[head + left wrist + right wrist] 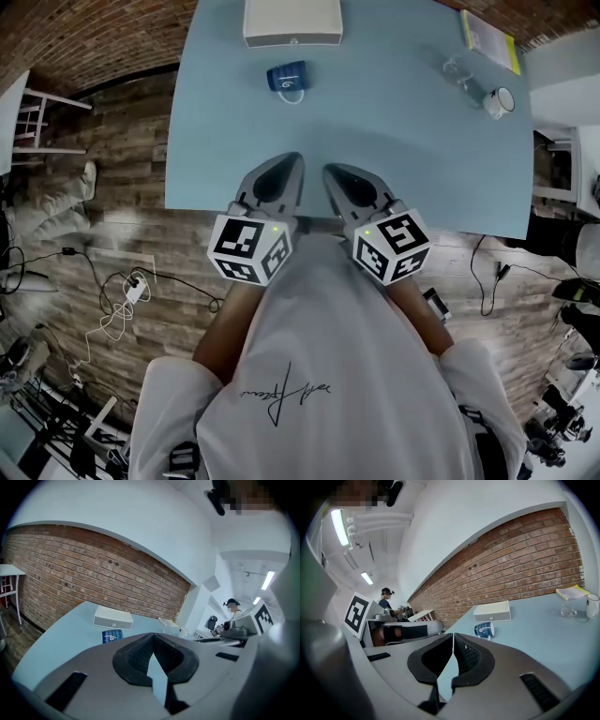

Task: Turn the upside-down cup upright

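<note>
I hold the left gripper and right gripper at the table's near edge. Both jaw pairs are pressed together, empty. The blue cup lies well apart, near the white box.

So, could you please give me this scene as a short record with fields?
surface: light blue table
target: blue cup, on the far side, just in front of the white box, well apart from both grippers
left gripper: shut, empty, over the near table edge
right gripper: shut, empty, close beside the left one
other items: clear glass, white cup, yellow booklet, all near the far right corner
task state: cup untouched, turning not yet begun
</note>
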{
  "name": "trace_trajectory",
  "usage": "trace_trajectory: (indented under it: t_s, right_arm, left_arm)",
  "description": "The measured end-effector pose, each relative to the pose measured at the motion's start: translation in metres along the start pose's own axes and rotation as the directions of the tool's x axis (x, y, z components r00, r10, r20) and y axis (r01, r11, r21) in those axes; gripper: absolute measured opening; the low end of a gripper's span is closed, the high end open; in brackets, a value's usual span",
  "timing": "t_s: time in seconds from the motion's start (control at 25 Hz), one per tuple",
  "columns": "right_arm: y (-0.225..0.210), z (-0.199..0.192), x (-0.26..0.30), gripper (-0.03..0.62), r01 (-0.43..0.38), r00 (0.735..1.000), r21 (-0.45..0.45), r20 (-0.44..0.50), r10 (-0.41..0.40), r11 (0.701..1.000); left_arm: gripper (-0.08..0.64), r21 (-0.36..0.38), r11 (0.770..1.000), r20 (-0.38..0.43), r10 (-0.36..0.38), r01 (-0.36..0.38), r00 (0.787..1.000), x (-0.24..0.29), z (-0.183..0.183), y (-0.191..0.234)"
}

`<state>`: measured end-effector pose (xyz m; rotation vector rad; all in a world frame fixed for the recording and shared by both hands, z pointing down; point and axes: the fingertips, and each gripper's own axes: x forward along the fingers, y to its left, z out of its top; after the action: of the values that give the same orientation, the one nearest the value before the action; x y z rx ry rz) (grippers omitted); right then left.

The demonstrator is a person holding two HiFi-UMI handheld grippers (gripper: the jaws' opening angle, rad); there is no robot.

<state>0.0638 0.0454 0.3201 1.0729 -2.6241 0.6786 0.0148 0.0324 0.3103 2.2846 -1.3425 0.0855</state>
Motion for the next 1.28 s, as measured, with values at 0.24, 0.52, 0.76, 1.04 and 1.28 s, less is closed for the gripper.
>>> trace_trajectory:
  t_s: [0.24,0.52,0.76,1.04,1.28]
  right_arm:
    - [-0.008,0.01,0.028,0.023,0.041,0.999,-0.004,-0.007,-0.041,0.999]
    - [-0.024,0.012,0.055,0.023,0.084,0.996,0.01,-0.03,-0.084,0.996]
    - [-0.024,0.016,0.068,0.023,0.095,0.994,0.001,-0.055,-0.094,0.996]
    - [-0.04,0.012,0.092,0.023,0.074,0.993,-0.023,-0.089,-0.076,0.997]
    - [-0.08,0.008,0.128,0.023,0.08,0.986,-0.024,-0.147,-0.083,0.997]
  left_arm:
    - [0.009,0.007,1.0,-0.015,-0.026,0.026,1.0,0.014,0.013,0.032]
    - [0.009,0.002,0.998,-0.049,-0.064,0.064,0.997,0.033,0.014,0.054]
    - [0.009,-0.013,0.996,-0.075,-0.084,0.083,0.994,0.051,0.016,0.062]
    - [0.009,-0.01,1.0,-0.089,-0.023,0.022,0.996,0.07,0.008,0.082]
    - [0.009,-0.014,0.997,-0.117,0.075,-0.077,0.99,0.09,-0.004,0.117]
